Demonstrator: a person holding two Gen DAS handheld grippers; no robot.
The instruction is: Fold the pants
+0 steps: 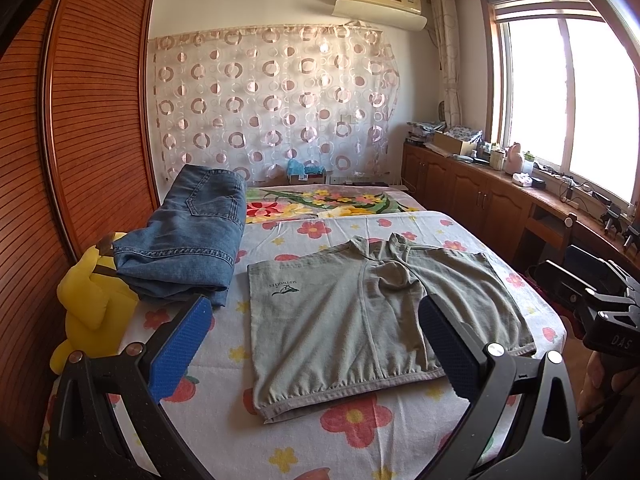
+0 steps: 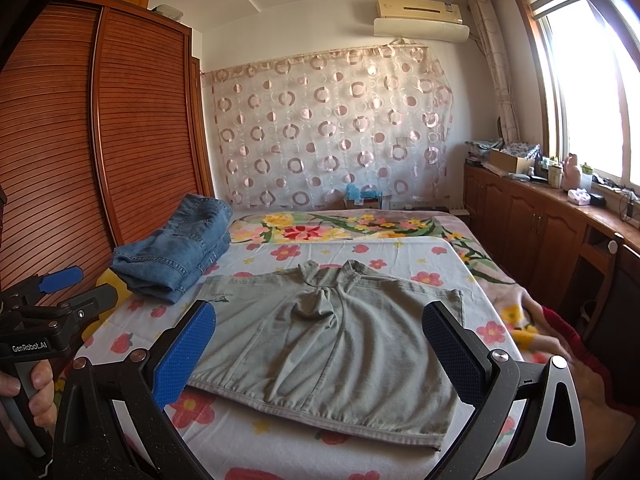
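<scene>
Grey-green shorts lie spread flat on the flowered bed sheet, waistband toward me, legs pointing away. They also show in the right wrist view. My left gripper is open and empty, held above the near edge of the shorts. My right gripper is open and empty, also above the shorts' waistband side. The left gripper appears at the left edge of the right wrist view, held in a hand.
Folded blue jeans lie at the bed's left side, also seen in the right wrist view. A yellow plush toy sits beside them. A wooden wardrobe stands left. A low cabinet under the window stands right.
</scene>
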